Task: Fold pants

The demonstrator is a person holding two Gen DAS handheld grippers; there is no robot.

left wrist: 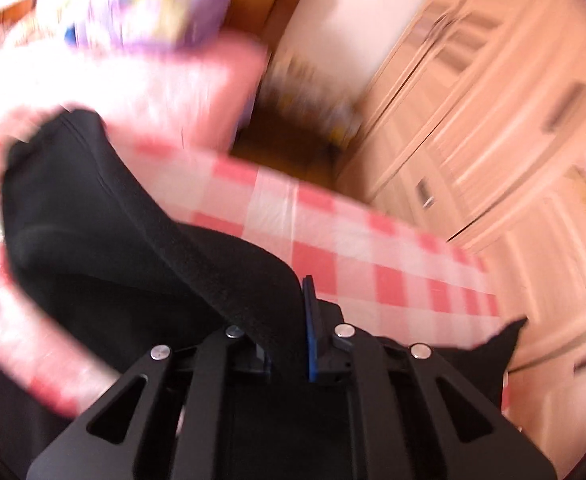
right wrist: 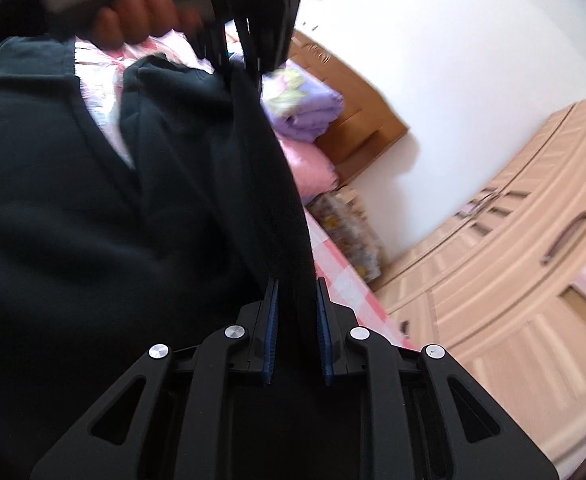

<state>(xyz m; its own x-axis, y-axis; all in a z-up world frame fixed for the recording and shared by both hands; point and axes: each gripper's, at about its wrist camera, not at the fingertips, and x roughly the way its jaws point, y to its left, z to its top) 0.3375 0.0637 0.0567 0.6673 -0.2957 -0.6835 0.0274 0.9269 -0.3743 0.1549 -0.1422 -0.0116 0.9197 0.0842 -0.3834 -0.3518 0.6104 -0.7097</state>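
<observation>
The black pants (left wrist: 93, 216) lie partly lifted over a red-and-white checked cloth (left wrist: 333, 236). My left gripper (left wrist: 289, 312) is shut on a ribbed band of the pants, which runs up and left from its blue pads. In the right wrist view the pants (right wrist: 73, 220) fill the left half. My right gripper (right wrist: 297, 304) is shut on the same kind of ribbed black band, stretched taut between the blue pads. That band leads up to the other gripper (right wrist: 249, 56), held by a person's hand (right wrist: 133, 20) at the top.
A folded purple blanket (right wrist: 305, 108) and a pink pillow (right wrist: 313, 168) sit at the far end by a wooden headboard (right wrist: 357, 120). A light wooden wardrobe (right wrist: 513, 260) stands on the right. The bed's edge (left wrist: 489, 288) drops off to the right.
</observation>
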